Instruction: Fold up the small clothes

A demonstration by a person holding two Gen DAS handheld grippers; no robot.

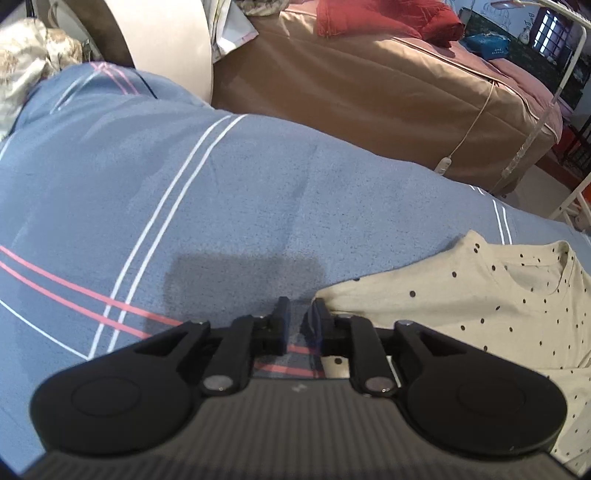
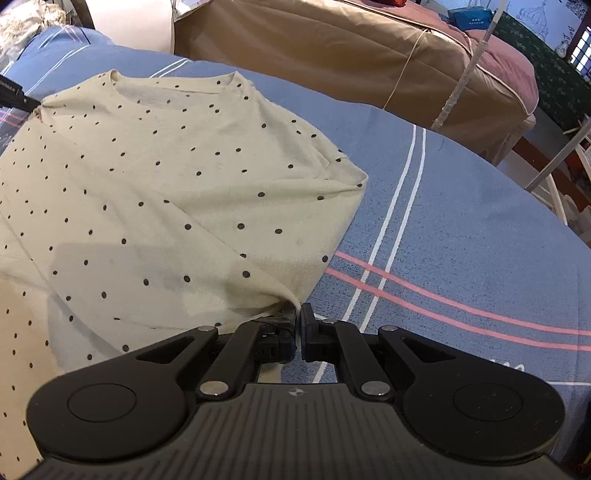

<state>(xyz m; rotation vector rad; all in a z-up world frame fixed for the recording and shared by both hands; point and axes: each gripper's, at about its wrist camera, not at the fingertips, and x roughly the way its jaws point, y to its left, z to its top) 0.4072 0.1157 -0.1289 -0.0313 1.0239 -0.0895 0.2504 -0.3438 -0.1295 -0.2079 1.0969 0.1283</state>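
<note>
A cream shirt with black dots [image 2: 155,192] lies on a blue bedsheet [image 2: 461,229], neckline toward the far side. My right gripper [image 2: 298,325] is shut on the shirt's right sleeve edge, which is lifted off the sheet. In the left wrist view the shirt [image 1: 480,306] lies to the right. My left gripper [image 1: 301,314] sits at the shirt's left sleeve edge with a narrow gap between its fingers; the right finger [image 1: 320,314] touches the cloth, and I cannot tell whether cloth is gripped.
The blue sheet [image 1: 221,192] has white and pink stripes. A brown covered bed [image 1: 369,103] with a red pillow [image 1: 388,18] stands beyond. A white metal frame [image 1: 569,74] stands at right. Crumpled patterned cloth [image 1: 26,62] lies far left.
</note>
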